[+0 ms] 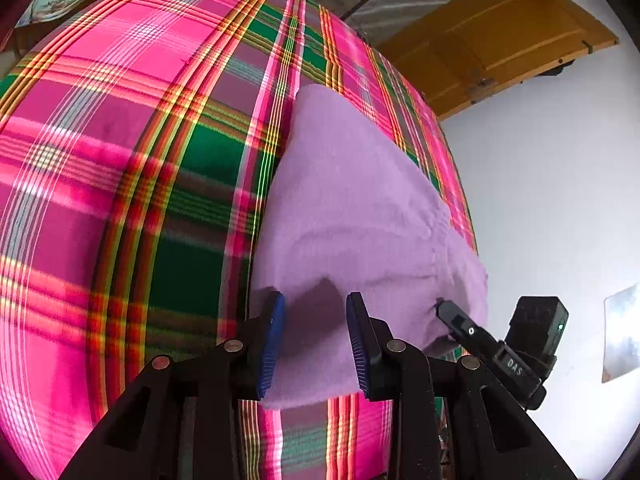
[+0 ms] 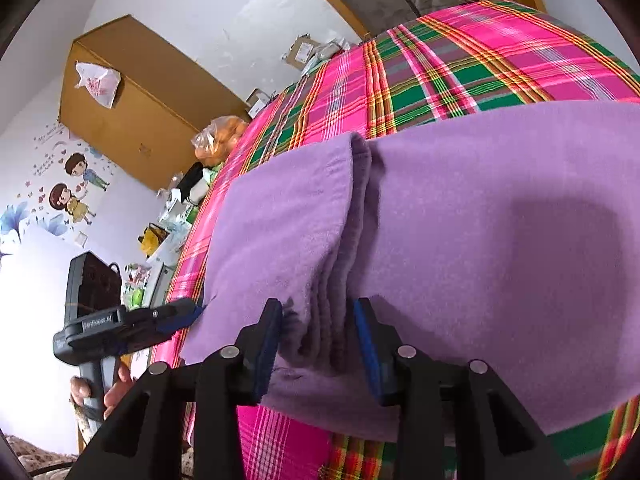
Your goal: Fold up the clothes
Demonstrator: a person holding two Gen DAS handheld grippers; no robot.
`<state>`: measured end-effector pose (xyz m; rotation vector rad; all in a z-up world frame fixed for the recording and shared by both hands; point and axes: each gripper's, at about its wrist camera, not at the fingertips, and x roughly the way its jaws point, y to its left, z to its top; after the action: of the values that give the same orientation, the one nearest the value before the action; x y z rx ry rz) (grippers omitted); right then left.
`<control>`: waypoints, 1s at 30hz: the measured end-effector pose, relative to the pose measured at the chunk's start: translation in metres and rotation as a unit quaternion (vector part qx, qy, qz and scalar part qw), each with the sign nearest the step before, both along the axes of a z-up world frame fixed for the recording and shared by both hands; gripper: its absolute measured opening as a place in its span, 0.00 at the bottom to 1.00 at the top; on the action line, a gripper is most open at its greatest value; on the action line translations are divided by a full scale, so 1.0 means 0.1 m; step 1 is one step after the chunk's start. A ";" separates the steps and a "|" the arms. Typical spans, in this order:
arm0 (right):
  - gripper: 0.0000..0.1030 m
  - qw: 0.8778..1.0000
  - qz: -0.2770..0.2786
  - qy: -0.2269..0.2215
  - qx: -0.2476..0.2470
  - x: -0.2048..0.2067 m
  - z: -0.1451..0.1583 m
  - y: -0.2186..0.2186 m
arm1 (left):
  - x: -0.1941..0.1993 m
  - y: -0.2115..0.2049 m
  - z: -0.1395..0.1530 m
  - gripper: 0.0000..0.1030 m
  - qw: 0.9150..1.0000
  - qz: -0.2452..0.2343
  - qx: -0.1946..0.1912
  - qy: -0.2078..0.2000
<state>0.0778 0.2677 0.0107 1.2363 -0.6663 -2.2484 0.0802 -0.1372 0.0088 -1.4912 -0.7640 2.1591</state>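
Plaid bedsheet under folded purple garment; both tools open.

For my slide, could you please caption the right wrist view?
Purple fleece garment lies folded on plaid bedsheet.

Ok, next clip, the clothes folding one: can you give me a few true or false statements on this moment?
1. The purple garment lies on a pink and green plaid sheet. True.
2. The right tool is clamped shut with nothing between its pads. False: the pads stand apart, with a ridge of folded purple fabric between them.
3. The right wrist view shows a hand holding the left tool at the garment's edge. True.
4. The garment hangs in the air, clear of the bed. False: it rests spread on the sheet.
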 end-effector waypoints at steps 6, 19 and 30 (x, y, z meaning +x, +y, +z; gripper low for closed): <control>0.22 0.999 0.006 0.028 0.041 0.19 0.14 -0.06 | 0.19 0.01 0.00 0.31 1.000 -0.005 -0.010 0.002; 0.29 0.986 -0.042 0.104 0.121 0.41 0.46 -0.13 | 0.39 -0.02 -0.03 0.31 1.000 -0.022 -0.008 0.006; 0.20 0.977 0.062 0.119 0.166 0.36 0.21 -0.56 | 0.40 -0.15 -0.07 0.32 0.999 -0.040 0.033 0.010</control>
<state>0.1137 0.2117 0.0320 1.0921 -0.1228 -2.4144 0.1204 -0.1519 0.0017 -1.4403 -0.7488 2.0659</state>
